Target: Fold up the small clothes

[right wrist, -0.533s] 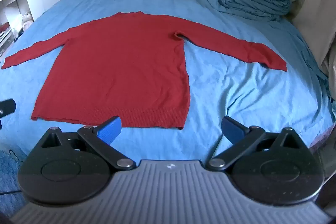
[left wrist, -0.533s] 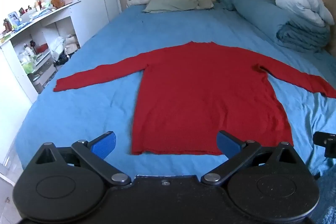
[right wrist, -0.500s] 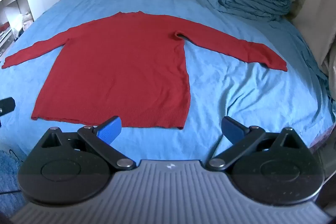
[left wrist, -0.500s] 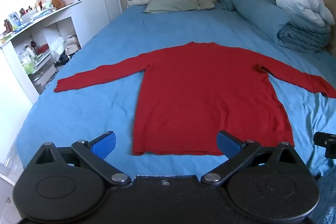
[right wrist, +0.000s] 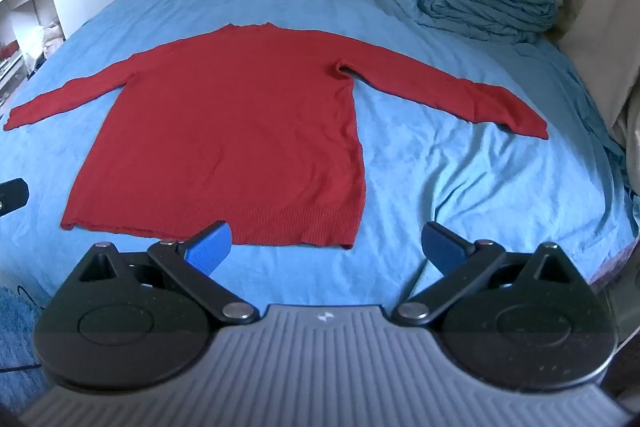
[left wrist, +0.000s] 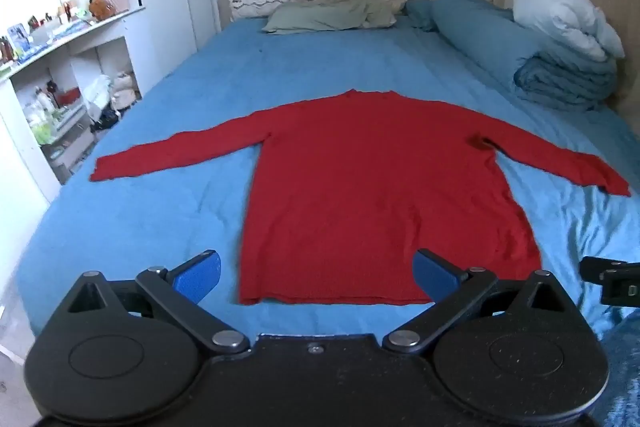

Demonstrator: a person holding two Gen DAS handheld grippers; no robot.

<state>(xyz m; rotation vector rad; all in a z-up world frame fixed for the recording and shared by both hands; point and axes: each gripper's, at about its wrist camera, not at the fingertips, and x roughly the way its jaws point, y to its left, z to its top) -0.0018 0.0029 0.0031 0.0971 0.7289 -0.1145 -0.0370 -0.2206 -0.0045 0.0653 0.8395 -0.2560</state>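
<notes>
A red long-sleeved sweater (left wrist: 372, 187) lies flat on the blue bed sheet (left wrist: 132, 227), sleeves spread left and right, hem toward me. It also shows in the right wrist view (right wrist: 236, 131). My left gripper (left wrist: 316, 275) is open and empty, hovering just short of the hem, over its left and middle part. My right gripper (right wrist: 326, 247) is open and empty, hovering just short of the hem's right corner. The right gripper's edge shows at the right of the left wrist view (left wrist: 612, 279).
Folded blue and white quilts (left wrist: 560, 63) are stacked at the bed's far right. Pillows (left wrist: 320, 19) lie by the headboard. White shelves with clutter (left wrist: 52, 83) stand along the left side. A curtain (right wrist: 600, 7) hangs on the right.
The left wrist view has tilted up and shifted slightly, so the sweater sits lower and more to the left. The right view is nearly unchanged. Both grippers stay open.
</notes>
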